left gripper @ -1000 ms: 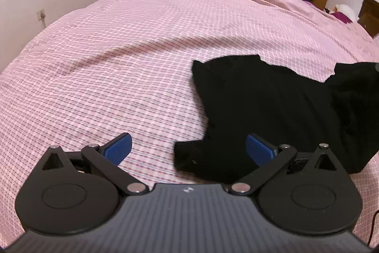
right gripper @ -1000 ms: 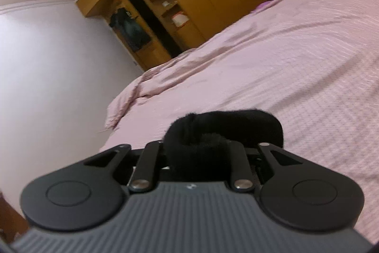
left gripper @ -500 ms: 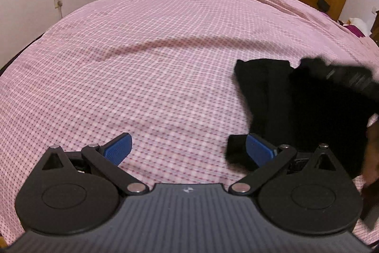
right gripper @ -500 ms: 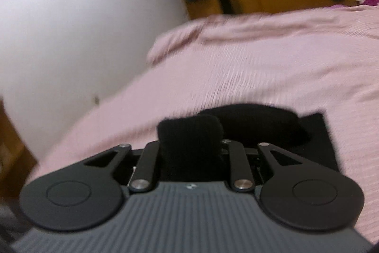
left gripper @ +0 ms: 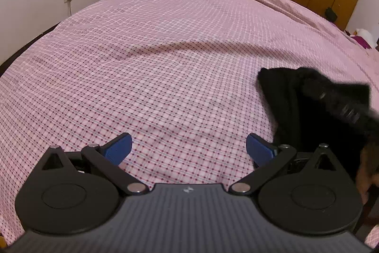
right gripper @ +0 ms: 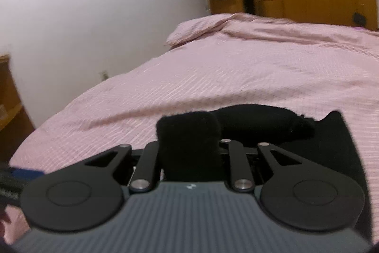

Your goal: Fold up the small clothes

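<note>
Left wrist view: the left gripper (left gripper: 188, 146) is spread wide, empty; the black garment (left gripper: 291, 115) lies on the bed (left gripper: 165, 58) at 3 o'clock. Right wrist view: the right gripper (right gripper: 189, 148) is clamped on a soft, light fold, best pinched at a hem.

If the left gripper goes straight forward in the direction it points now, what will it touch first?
Probably the pink checked bedcover. The open left gripper has nothing between its fingers, and the black garment lies off to its right; depth is uncertain.

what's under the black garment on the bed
The pink checked bedcover lies under the black garment. Anything between them is hidden. The right hand-held gripper grips one bunched edge.
</note>
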`<action>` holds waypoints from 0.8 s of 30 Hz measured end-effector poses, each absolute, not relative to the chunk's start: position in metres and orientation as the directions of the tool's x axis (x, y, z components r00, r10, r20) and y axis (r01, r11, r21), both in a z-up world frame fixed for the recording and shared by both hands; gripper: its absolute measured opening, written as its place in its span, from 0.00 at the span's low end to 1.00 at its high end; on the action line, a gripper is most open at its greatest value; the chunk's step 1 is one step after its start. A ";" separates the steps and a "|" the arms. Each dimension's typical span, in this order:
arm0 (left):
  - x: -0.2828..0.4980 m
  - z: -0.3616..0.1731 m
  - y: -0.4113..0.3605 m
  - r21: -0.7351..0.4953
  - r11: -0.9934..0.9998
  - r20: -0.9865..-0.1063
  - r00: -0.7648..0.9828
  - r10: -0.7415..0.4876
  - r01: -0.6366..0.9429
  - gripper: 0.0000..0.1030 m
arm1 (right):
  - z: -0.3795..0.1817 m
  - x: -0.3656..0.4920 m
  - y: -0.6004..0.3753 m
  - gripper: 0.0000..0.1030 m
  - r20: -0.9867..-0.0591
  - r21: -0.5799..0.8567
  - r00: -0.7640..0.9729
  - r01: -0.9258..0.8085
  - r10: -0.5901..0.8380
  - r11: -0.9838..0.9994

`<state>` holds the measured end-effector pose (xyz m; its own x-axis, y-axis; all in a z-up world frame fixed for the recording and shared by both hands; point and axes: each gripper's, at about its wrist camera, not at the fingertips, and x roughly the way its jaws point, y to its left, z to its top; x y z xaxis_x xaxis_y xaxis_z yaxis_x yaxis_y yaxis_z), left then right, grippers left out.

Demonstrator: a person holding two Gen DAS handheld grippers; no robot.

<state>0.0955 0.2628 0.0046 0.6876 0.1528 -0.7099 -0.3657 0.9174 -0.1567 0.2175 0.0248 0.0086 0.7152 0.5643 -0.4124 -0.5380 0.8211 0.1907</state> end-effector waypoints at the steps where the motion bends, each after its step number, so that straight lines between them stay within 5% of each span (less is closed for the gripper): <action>1: 0.096 0.004 0.263 -0.160 0.916 -0.711 0.687 0.151 -0.367 1.00 | 0.001 0.217 0.032 0.22 -0.431 0.176 0.703 -0.549 0.565 0.817; 5: 0.096 0.004 0.260 -0.150 0.922 -0.711 0.686 0.151 -0.358 1.00 | -0.024 0.216 0.046 0.25 -0.477 0.163 0.679 -0.556 0.558 0.815; 11: 0.099 0.010 0.255 -0.144 0.931 -0.701 0.698 0.144 -0.336 1.00 | -0.003 0.196 0.033 0.44 -0.446 0.197 0.657 -0.590 0.608 0.783; 24: 0.114 0.039 0.232 -0.162 0.951 -0.658 0.747 0.096 -0.265 1.00 | 0.025 0.156 -0.052 0.50 -0.369 0.234 0.707 -0.558 0.604 0.796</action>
